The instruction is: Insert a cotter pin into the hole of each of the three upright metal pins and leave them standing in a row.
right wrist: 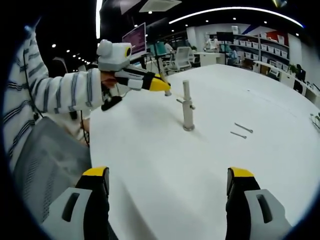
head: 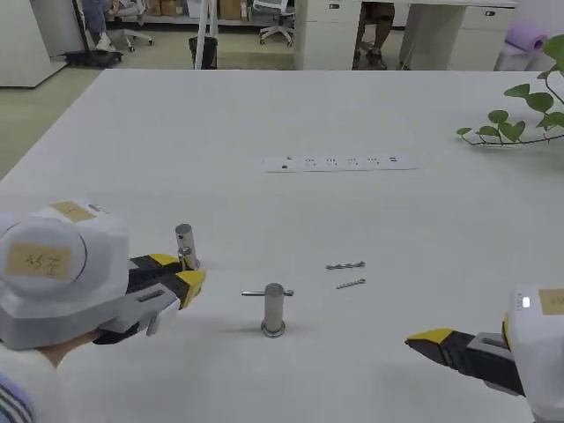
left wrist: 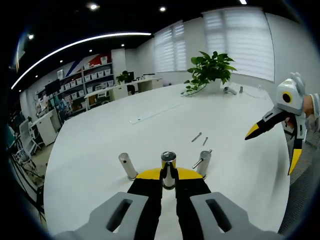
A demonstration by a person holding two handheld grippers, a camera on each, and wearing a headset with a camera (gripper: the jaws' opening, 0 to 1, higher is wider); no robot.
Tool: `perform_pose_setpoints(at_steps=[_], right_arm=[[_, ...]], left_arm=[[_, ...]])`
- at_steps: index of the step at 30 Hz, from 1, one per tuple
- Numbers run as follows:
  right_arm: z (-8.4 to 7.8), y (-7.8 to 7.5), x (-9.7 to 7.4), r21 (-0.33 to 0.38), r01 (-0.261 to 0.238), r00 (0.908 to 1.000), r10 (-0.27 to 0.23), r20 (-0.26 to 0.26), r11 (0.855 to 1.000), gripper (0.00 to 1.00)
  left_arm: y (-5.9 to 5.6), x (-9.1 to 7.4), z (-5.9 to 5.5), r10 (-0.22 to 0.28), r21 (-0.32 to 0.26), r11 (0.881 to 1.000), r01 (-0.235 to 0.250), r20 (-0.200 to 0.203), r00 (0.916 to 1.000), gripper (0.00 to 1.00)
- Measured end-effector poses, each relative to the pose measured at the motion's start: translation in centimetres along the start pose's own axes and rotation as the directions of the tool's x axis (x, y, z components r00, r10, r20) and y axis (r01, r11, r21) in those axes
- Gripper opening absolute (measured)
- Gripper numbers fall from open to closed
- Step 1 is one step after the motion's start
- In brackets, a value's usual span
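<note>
White workbench point(head: 352, 115): left gripper point(left wrist: 168, 176) clamps silver upright metal pin point(left wrist: 168, 160) at 9 o'clock, probably steadying it; right gripper point(right wrist: 167, 172) spread, empty.

Pin point(head: 273, 310) upright w/ cotter point(head: 264, 293) thru; 2 bare pins point(left wrist: 127, 165) upright; 2 loose cotters point(head: 345, 265) flat nearby.

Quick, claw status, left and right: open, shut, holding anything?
Left claw: closed on an upright metal pin.
Right claw: open, holding nothing.
</note>
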State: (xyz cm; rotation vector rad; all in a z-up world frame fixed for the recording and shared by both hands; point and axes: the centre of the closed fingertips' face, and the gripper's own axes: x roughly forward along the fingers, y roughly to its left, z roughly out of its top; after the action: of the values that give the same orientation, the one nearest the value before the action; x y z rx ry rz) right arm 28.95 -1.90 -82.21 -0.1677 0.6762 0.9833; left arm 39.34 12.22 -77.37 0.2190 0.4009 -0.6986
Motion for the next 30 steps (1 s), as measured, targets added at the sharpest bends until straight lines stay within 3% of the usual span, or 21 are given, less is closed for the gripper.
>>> perform_pose_setpoints(at_steps=[4, 6, 8, 13, 14, 16, 18, 20, 22, 30], right_arm=[[-0.2, 0.1, -0.1, -0.001, -0.005, 1.0, 0.005, -0.006, 1.0, 0.99], [-0.3, 0.1, -0.1, -0.003, -0.009, 0.9999, 0.009, -0.008, 1.0, 0.99], [-0.3, 0.2, -0.2, -0.002, -0.011, 0.9999, 0.011, -0.008, 1.0, 0.99], [-0.1, 0.3, -0.4, -0.006, -0.008, 1.0, 0.008, -0.002, 1.0, 0.99], [-0.1, 0.3, -0.5, -0.006, -0.008, 1.0, 0.008, -0.001, 1.0, 0.99], [-0.1, 0.3, -0.4, -0.009, -0.01, 0.9999, 0.01, -0.005, 1.0, 0.99], [-0.2, 0.3, -0.5, -0.014, -0.007, 0.9999, 0.007, -0.01, 1.0, 0.98], [-0.2, 0.4, -0.6, -0.014, -0.005, 0.9999, 0.005, -0.01, 1.0, 0.98], [-0.1, 0.4, -0.6, -0.012, -0.001, 1.0, 0.001, -0.008, 1.0, 0.98], [-1.4, 0.7, -0.4, 0.02, -0.019, 0.9987, 0.02, -0.047, 1.0, 0.98]], left_arm=[[-2.6, -1.0, 0.9, -0.079, 0.017, 0.997, 0.079, 0.022, 0.9966, 0.07], [-4.2, -1.1, 0.7, -0.14, 0.024, 0.99, 0.14, 0.012, 0.99, 0.07], [-5.6, -1.1, 0.3, -0.185, 0.071, 0.98, 0.185, -0.005, 0.9826, 0.07], [-8.5, -0.8, -0.8, -0.286, 0.106, 0.952, 0.289, -0.04, 0.9573, 0.07], [-9.1, -0.7, -1.1, -0.316, 0.102, 0.942, 0.319, -0.046, 0.9475, 0.07], [-9.6, -0.4, -1.2, -0.333, 0.106, 0.936, 0.335, -0.036, 0.9422, 0.07], [-10.6, -0.1, -1.6, -0.372, 0.118, 0.919, 0.375, -0.047, 0.927, 0.07], [-11.2, 0.2, -2.1, -0.388, 0.129, 0.91, 0.394, -0.066, 0.9191, 0.07], [-11.5, 0.6, -2.6, -0.389, 0.161, 0.903, 0.399, -0.087, 0.917, 0.07], [-13.1, 2.2, -3.6, -0.423, 0.159, 0.887, 0.434, -0.098, 0.9008, 0.07]])
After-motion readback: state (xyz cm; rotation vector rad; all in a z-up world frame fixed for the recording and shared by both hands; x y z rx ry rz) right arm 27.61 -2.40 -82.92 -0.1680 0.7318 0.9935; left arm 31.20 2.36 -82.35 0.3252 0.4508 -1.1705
